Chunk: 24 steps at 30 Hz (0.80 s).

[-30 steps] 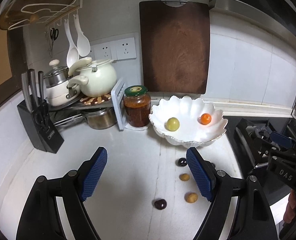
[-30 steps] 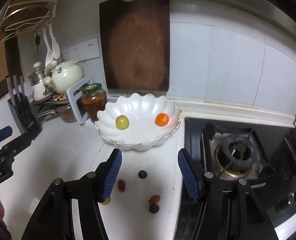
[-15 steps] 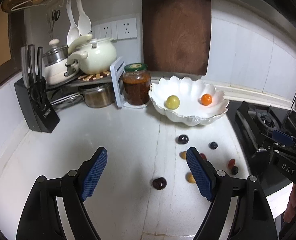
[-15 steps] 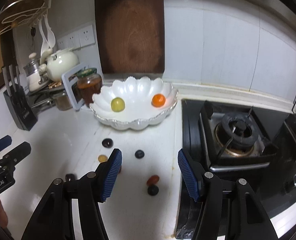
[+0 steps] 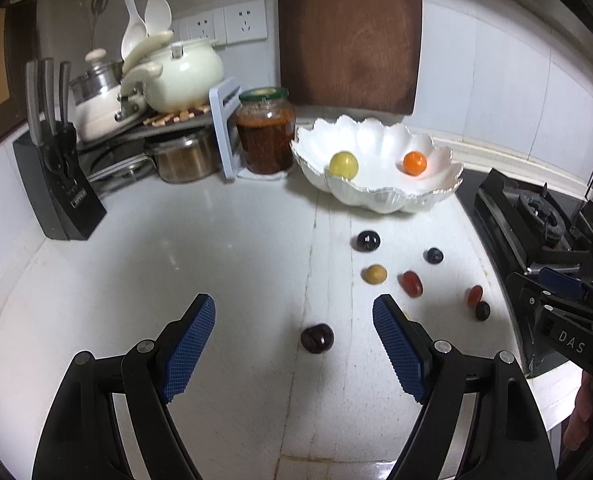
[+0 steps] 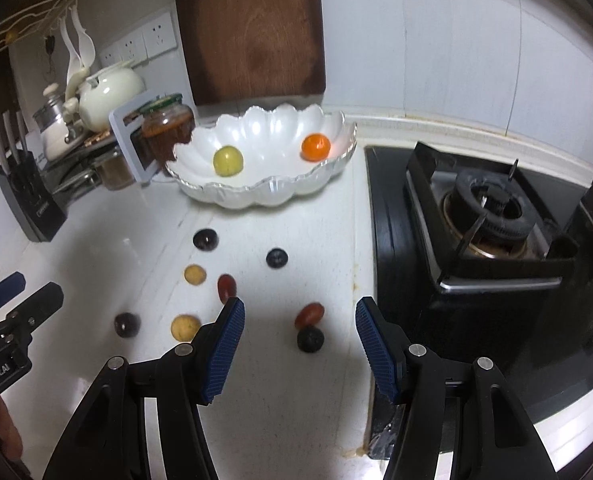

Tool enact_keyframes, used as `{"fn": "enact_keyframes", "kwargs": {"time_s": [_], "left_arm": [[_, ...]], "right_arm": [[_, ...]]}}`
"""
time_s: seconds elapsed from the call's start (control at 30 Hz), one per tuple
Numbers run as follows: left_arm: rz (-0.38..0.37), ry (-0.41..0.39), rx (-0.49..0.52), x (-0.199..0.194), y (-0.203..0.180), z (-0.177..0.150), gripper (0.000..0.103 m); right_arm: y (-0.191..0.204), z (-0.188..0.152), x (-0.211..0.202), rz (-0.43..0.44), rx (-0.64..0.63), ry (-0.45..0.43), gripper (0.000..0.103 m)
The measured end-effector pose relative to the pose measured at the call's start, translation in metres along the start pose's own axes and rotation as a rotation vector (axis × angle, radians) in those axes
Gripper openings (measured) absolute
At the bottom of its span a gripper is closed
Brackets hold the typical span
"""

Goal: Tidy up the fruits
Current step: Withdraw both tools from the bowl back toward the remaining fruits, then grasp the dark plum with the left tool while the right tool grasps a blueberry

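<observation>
Fruits scattered loose on white counter (image 5: 216,240), short of scalloped white bowl (image 5: 380,200) (already held a yellow-green fruit (image 5: 343,164) and an orange one (image 5: 414,163)). Left gripper (image 5: 294,316) spread wide, nothing between pads, angled down at counter; dark cherry (image 5: 316,338) sat just ahead, between the two blue pads, slightly right of centre line. Right gripper (image 6: 296,320) also parted and empty, narrower gap; red oval fruit (image 6: 309,315) and black round one (image 6: 310,339) lay touching, both inside its gap, oval's long axis tilted across the jaws. Likely next: each gripper down onto the fruit framed in front (left nearer cherry, right nearer touching pair). Remaining loose fruit (two yellow, two dark, one red) between grippers and bowl, well apart. Pair touching, so risk of nudging one while closing on other. Stove (image 6: 488,216) just right of right gripper.
</observation>
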<state>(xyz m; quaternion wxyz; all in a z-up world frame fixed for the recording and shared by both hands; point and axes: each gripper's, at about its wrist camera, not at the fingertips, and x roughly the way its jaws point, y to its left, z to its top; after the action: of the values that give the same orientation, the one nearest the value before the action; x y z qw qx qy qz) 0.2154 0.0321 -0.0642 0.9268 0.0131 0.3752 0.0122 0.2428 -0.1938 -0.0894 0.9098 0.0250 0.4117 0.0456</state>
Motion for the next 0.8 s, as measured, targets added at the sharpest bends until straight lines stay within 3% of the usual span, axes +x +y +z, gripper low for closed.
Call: {"fn": "enact_keyframes", "kwargs": {"time_s": [0.6,0.67,0.8], "left_arm": [[-0.024,0.105,0.018,0.05,-0.006,-0.021,0.081],[-0.031,0.102,0.018,0.054,-0.008,-0.024,0.073],[-0.026,0.111,0.021,0.062,-0.009,-0.027,0.07]], "right_arm": [[-0.002,-0.021,0.034,-0.02,-0.022,0.028,0.05],[-0.003,-0.023,0.038,-0.012,-0.016,0.034,0.05],[-0.003,-0.025,0.044,-0.011,-0.012,0.042,0.046]]}}
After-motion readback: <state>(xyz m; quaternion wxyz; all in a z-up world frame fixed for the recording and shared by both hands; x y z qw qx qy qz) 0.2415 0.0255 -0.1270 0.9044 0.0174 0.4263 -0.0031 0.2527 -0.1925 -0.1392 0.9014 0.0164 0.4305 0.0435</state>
